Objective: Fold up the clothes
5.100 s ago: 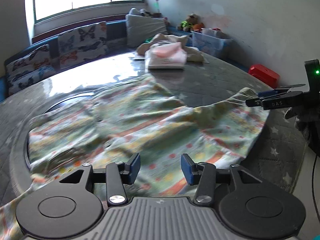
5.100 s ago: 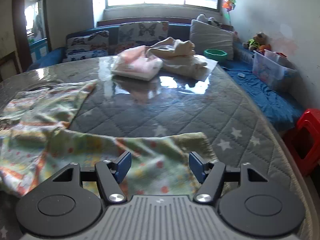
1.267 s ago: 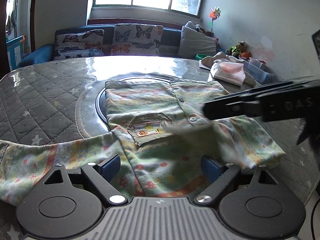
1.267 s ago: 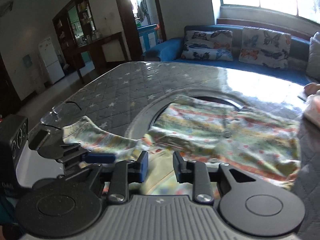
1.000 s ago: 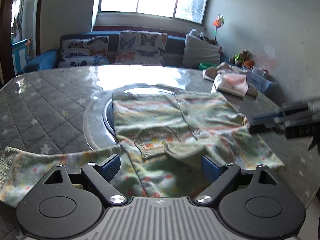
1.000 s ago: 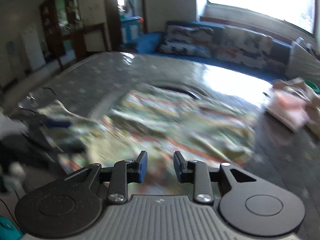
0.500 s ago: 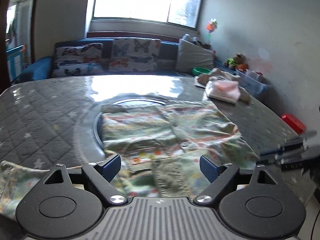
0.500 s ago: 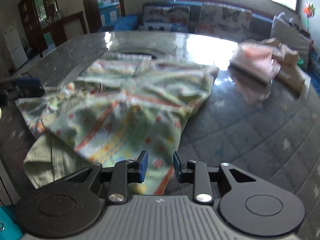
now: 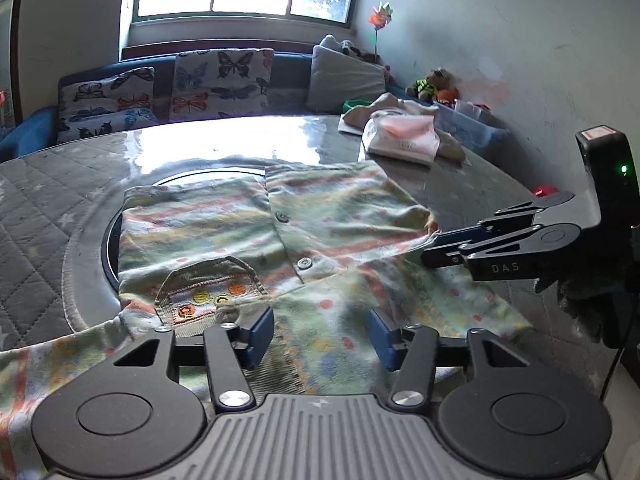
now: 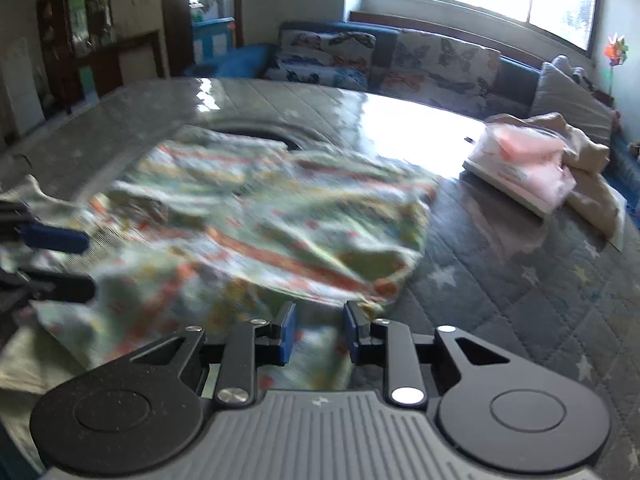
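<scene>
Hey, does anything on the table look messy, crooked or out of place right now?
Mostly the patterned shirt: it lies rumpled, not flat, with its near part bunched into folds and one sleeve trailing off to the side. Behind it, beige clothes sit in a loose heap beside the neater pink pile. Nothing looks spilled or damaged.

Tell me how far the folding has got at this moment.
Done: a folded pink garment sits at the far side of the table. In hand: the green patterned shirt lies buttoned with one side turned over; the left gripper is closing over its near edge, and the right gripper is narrowing over the hem, neither clearly pinching cloth. Left: the sleeve still trails out, and the final folds.
</scene>
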Demonstrator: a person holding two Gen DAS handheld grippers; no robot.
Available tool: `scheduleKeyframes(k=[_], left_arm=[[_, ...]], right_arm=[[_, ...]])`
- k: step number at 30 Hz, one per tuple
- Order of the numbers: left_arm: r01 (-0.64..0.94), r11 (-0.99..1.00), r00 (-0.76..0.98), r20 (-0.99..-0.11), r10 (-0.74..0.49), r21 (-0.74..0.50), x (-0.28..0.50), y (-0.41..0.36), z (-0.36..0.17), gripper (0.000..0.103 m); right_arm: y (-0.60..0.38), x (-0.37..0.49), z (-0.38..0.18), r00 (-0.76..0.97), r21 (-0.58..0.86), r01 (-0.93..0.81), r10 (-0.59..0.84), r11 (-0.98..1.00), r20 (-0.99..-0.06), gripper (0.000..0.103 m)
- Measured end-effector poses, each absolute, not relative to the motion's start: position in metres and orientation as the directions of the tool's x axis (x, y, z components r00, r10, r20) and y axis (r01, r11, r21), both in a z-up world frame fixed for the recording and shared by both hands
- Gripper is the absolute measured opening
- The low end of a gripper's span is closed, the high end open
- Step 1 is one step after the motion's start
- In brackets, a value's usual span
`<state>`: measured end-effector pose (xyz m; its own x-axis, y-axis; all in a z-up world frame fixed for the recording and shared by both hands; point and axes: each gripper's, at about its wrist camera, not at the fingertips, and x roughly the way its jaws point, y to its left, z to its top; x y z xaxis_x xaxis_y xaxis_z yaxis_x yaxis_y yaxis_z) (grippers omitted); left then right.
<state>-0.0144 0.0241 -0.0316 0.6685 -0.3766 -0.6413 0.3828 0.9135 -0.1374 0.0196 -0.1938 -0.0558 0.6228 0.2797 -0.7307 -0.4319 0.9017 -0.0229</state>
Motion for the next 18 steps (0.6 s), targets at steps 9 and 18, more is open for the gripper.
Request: scheduleKeyframes(k=[9, 18], left_arm=[[0.349, 0.925, 0.659, -0.663, -0.355, -0.149, -0.009, 0.037, -0.038, 0.051], [0.278, 0.948, 0.707, -0.634, -0.312, -0.156, 0.0, 0.044, -0.028, 0.051]], right_arm=[[-0.203, 0.012, -0.046, 0.64, -0.047, -0.427, 0.265, 0.903, -0.722, 0.024], [-0.175, 0.003, -0.049, 0.614, -0.028, -0.509, 0.341, 0.86, -0.712, 0.025]])
